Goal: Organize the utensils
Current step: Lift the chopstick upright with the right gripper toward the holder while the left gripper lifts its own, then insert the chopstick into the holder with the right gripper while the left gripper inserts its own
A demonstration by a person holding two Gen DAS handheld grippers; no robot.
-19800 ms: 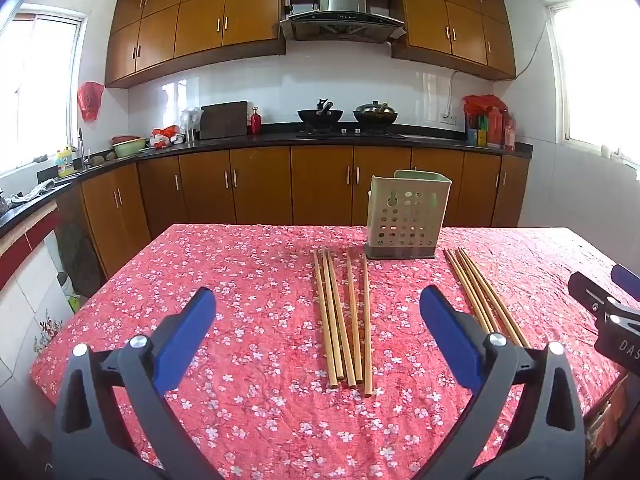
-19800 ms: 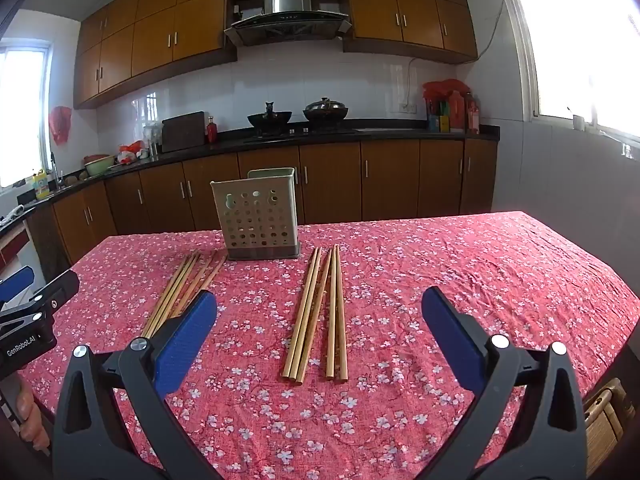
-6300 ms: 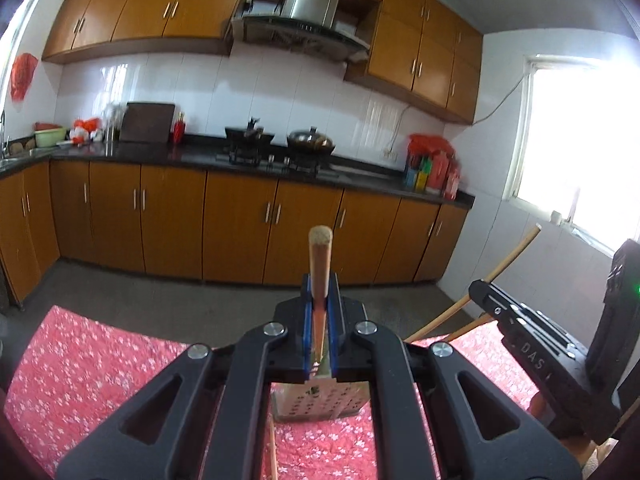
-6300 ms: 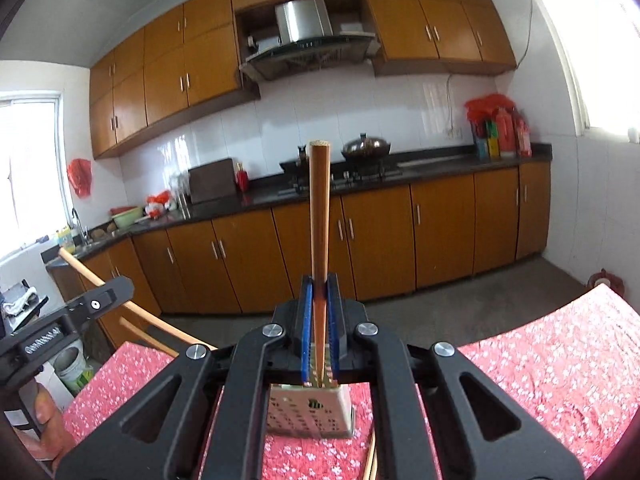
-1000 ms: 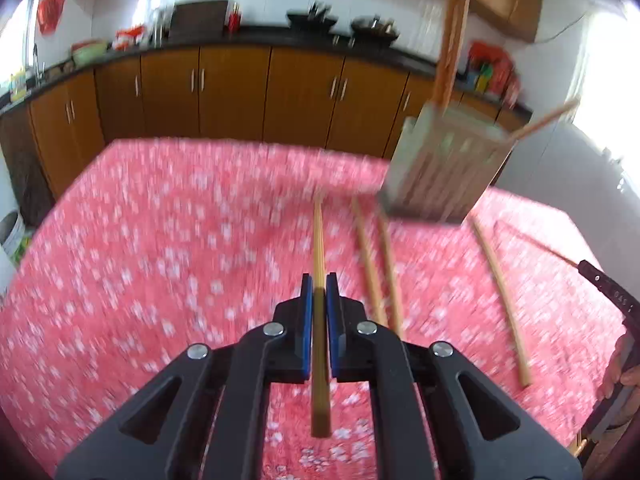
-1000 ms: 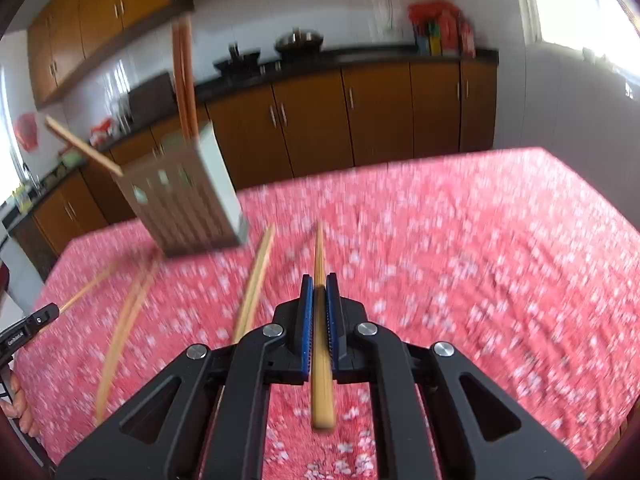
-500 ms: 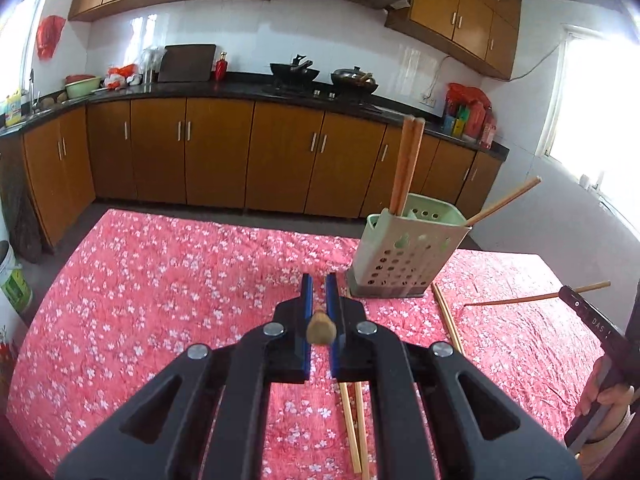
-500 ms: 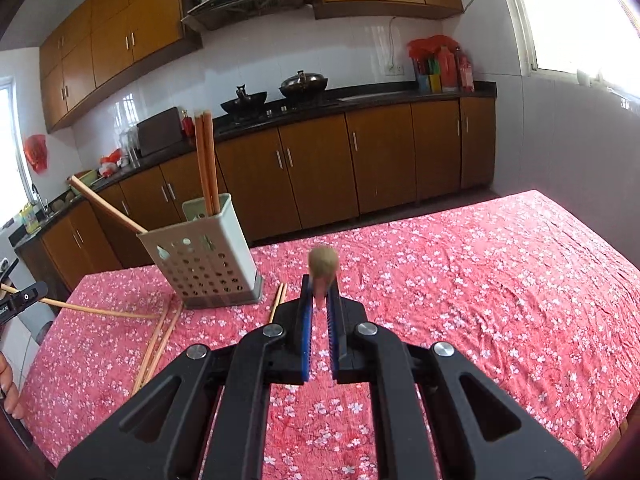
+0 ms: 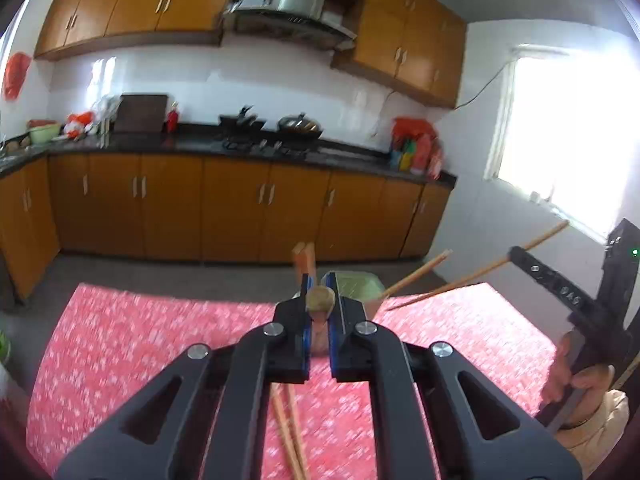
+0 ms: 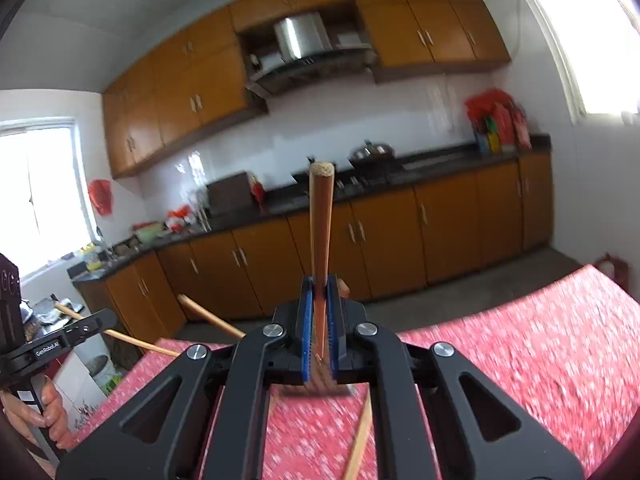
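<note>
My left gripper (image 9: 319,312) is shut on a wooden chopstick (image 9: 320,300) whose round end points at the camera. Behind it the pale green holder (image 9: 356,284) is mostly hidden, with two chopsticks (image 9: 304,258) standing in it and one leaning out to the right (image 9: 416,276). My right gripper (image 10: 319,320) is shut on another chopstick (image 10: 320,220) that points up and tilts forward; the holder lies hidden below it. The right gripper also shows in the left wrist view (image 9: 560,284), holding its chopstick (image 9: 472,276). Loose chopsticks (image 9: 288,432) lie on the red floral tablecloth (image 9: 140,340).
One loose chopstick (image 10: 360,440) lies on the cloth below my right gripper. The left gripper and hand show at the left edge of the right wrist view (image 10: 60,344). Kitchen cabinets and a counter with woks stand behind the table.
Both grippers have lifted and tilted up with their chopsticks and moved closer to the holder, which now sits right behind the jaws. The right chopstick now points upward.
</note>
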